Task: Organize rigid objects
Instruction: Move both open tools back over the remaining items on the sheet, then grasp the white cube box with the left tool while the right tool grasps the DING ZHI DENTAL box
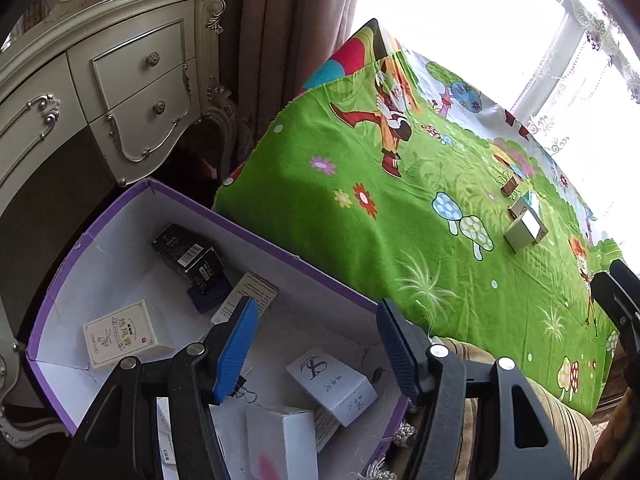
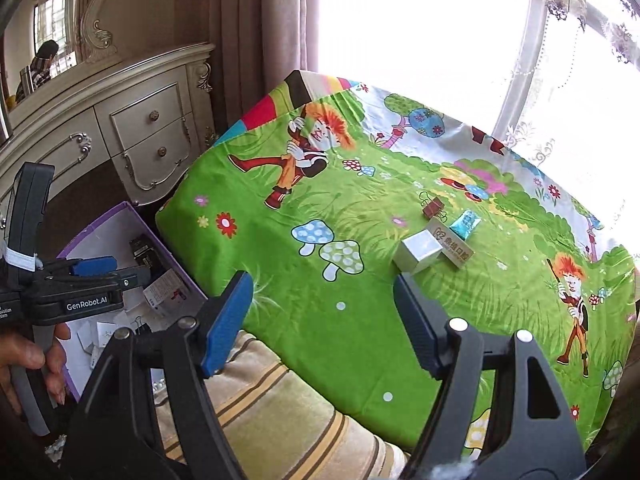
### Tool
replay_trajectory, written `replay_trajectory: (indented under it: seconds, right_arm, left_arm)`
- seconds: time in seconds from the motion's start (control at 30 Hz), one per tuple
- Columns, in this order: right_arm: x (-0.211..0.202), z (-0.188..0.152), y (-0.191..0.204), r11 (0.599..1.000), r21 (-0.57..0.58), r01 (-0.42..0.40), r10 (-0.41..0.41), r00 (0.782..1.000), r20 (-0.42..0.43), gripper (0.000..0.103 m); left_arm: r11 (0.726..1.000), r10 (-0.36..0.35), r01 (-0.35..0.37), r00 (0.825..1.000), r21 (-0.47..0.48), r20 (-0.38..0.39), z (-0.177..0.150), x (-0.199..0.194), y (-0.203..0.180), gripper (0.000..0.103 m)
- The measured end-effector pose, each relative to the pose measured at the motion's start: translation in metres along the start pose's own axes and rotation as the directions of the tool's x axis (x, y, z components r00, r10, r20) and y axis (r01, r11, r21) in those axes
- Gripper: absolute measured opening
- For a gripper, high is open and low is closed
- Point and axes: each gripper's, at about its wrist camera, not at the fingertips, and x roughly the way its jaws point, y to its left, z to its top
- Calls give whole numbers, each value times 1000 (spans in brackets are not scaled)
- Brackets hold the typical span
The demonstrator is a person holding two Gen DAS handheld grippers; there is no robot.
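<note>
Left wrist view: your left hand-held gripper (image 1: pixel 316 340) hangs over the purple-edged box (image 1: pixel 256 236) in the lower left of the frame, its blue pads spread wide with nothing between them. Inside the box lie a black carton (image 1: pixel 188 254) toward the upper left, a cream carton with green lettering (image 1: pixel 122 334) at the left, a white carton with a black emblem (image 1: pixel 332 384) at the lower right, and another plain white carton (image 1: pixel 280 440) at the bottom edge. A small black binder clip (image 1: pixel 377 374) lies just beside the emblem carton.

At the right of that frame, on the green cartoon-print tabletop (image 1: pixel 360 248), a pale carton (image 1: pixel 524 232) sits with a second small carton (image 1: pixel 520 206) touching it, and a brown binder clip (image 1: pixel 509 186) near them.

In the right wrist view, your right hand-held gripper (image 2: pixel 324 320) is also spread and holds nothing, low in the frame above the near edge of the green tabletop (image 2: pixel 320 320). Above it, right of centre, you see the silver-white carton (image 2: pixel 418 256) touching a tan carton with printed characters (image 2: pixel 454 246), a teal packet (image 2: pixel 464 222) just behind, and the brown binder clip (image 2: pixel 434 206) beside them. The left hand-held gripper (image 2: pixel 106 270) shows at the left edge over the box (image 2: pixel 96 224). A cream dresser (image 2: pixel 152 128) stands in the upper left.
</note>
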Motion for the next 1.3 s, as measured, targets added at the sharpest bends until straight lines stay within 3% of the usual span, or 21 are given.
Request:
replay_trajectory:
  seconds: [0.4,0.87,1.3]
  right_arm:
    - [26,-4,-87,989,101,112,-112,994,-10,76]
    - [48,-20,-139,966,215,145,-138,989,-47,79]
    - [64,-35,-188,905,352,239,-216,971,-104,79]
  left_arm:
    - [986,-1,5,1000,165,-29,35,43,-91,63]
    - [969,-12,23,999,246,-46,48,69,-135,63]
    - [917,-150,159,987,366,-53,61,82,-197,75]
